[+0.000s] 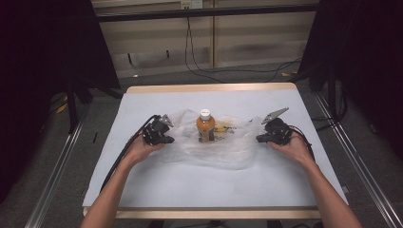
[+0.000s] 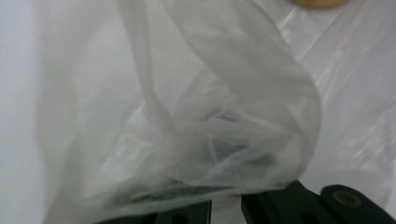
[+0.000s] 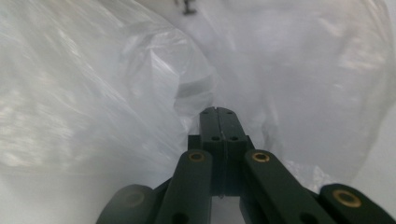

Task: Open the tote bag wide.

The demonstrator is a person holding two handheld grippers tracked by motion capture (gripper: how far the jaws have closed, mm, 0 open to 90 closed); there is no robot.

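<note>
Plastic bag point(image 1: 209, 147) on bench point(image 1: 142, 190) around upright juice bottle point(image 1: 205, 127) | my left gripper point(image 1: 164, 135) clamps its left edge | my right gripper point(image 3: 218, 114) clamps its right edge.

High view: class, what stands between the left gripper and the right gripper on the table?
An upright orange bottle with a white cap stands on the clear plastic bag between the left gripper and right gripper.

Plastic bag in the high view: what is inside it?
An orange bottle with a white cap stands upright in the clear plastic bag; something yellowish lies to its right, blurred by film. Whatever else the crumpled folds cover cannot be made out.
</note>
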